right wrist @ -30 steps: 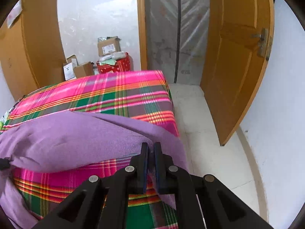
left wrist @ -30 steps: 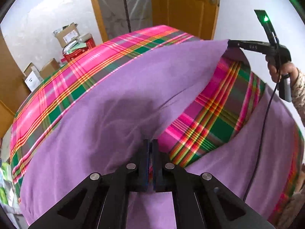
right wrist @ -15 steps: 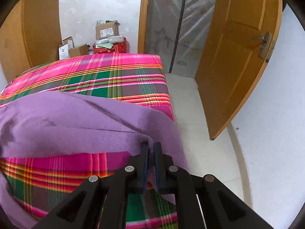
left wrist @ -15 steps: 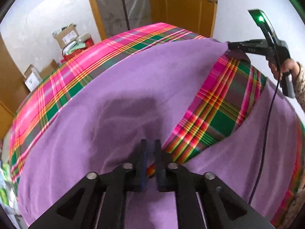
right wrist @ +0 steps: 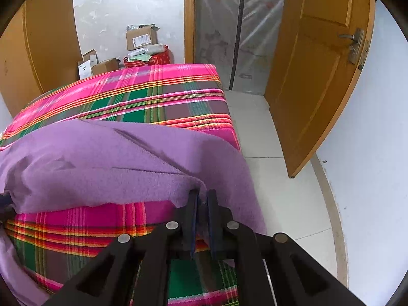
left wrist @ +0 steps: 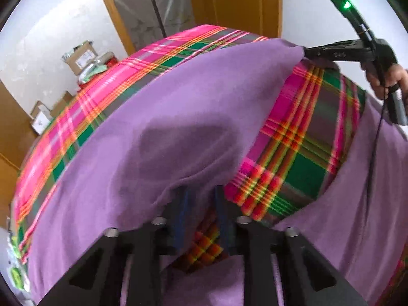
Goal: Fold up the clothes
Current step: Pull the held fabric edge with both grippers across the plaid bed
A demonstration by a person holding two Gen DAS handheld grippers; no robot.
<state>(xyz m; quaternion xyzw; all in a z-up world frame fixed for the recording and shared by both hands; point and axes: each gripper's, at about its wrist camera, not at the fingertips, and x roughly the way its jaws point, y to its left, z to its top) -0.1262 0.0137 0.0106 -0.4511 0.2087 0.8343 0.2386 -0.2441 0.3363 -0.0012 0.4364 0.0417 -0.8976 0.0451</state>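
Note:
A purple cloth (left wrist: pixel 178 117) lies over a pink and green plaid bed (left wrist: pixel 306 153), with its far part lifted and brought back toward me. Its edge drapes over the tips of my left gripper (left wrist: pixel 201 193). The jaws stand apart and are closing, with the cloth edge between them. A hand (left wrist: pixel 387 76) holds my right gripper (left wrist: pixel 304 51), which pinches the cloth's other corner. In the right wrist view that right gripper (right wrist: pixel 202 196) is shut on the edge of the purple cloth (right wrist: pixel 102 168), just above the bed (right wrist: pixel 153 97).
The bed's right edge drops to a white tiled floor (right wrist: pixel 280 191). An open wooden door (right wrist: pixel 318 76) stands to the right, beside a doorway hung with plastic sheet (right wrist: pixel 229 25). Cardboard boxes (right wrist: pixel 141 37) and a red box (right wrist: pixel 148 58) sit beyond the bed's far end.
My left gripper's jaws have parted from shut, and the cloth edge now hangs over their tips. The lifted fold has sunk closer to the bed. The right gripper keeps its grip.

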